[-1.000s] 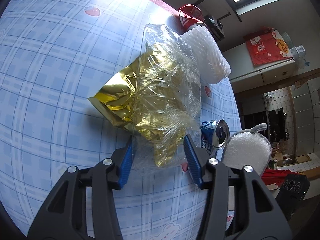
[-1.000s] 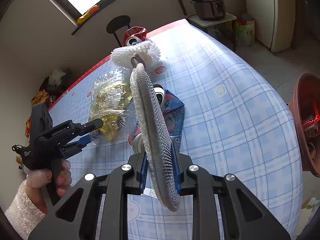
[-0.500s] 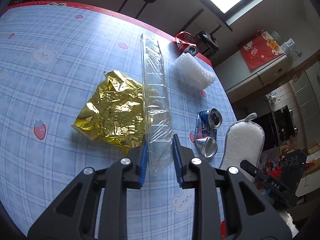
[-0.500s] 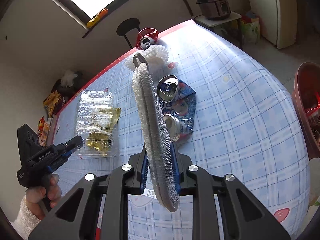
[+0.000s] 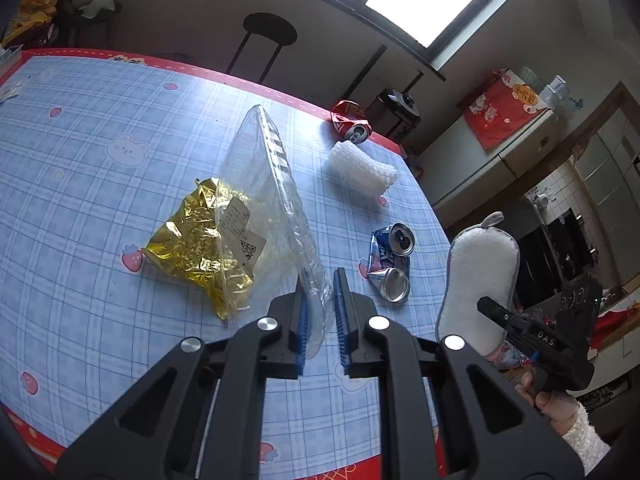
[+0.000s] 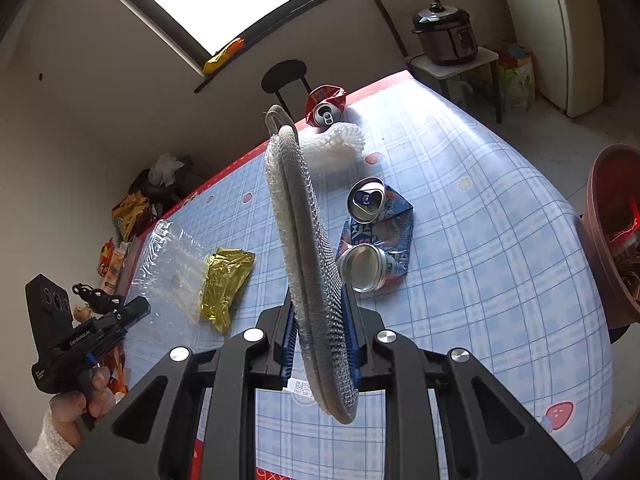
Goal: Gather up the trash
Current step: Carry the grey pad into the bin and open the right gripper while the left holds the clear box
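Clear plastic: my left gripper is clamped on the near edge of a crinkled transparent clamshell tray, which stands on edge, lifted off the table.
Right gripper: fingers pressed together on a grey-rimmed white scrubbing pad, held upright, its loop at the top.
Gold foil wrapper: crumpled, lying on the blue checked tablecloth, seen partly through the tray.
Crushed blue drink can: flat on the cloth, just right of the pad in the right wrist view, both silver ends showing.
White foam net sleeve: lying farther back on the cloth.
Crushed red can: at the far table edge, just beyond the foam sleeve.
Brown round bin: off the table's right side.
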Available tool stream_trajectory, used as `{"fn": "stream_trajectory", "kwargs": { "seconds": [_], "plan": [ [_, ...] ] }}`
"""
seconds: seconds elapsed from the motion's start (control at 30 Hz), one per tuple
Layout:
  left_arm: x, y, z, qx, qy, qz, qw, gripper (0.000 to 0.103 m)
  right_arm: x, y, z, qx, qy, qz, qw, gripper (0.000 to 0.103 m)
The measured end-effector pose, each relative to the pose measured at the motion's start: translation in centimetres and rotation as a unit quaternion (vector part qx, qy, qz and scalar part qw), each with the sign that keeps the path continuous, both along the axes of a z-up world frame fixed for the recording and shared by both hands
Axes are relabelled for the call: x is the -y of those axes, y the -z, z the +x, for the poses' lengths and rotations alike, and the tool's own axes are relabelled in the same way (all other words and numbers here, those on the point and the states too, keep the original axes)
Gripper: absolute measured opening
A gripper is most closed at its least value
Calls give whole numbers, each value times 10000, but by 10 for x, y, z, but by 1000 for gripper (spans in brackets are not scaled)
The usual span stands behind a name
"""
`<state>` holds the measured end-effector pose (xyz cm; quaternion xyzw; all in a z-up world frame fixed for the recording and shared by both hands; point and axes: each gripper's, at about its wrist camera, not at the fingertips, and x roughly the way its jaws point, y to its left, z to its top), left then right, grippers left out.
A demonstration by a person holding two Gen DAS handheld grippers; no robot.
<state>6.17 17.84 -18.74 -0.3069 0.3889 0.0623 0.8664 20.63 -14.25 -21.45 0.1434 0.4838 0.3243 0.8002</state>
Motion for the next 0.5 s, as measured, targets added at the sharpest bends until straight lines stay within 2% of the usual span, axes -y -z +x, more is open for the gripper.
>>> {"fn": "stream_trajectory", "kwargs": {
  "seconds": [0.27,0.5],
  "plan": [
    [25,-50,-5,380,219,295,9986,16,41,-21,-5,252,348,331,9985,21],
    [59,-93,9,779,524,504,9943,16,117,-45,5,717,1001,363,9917,21]
  ]
}}
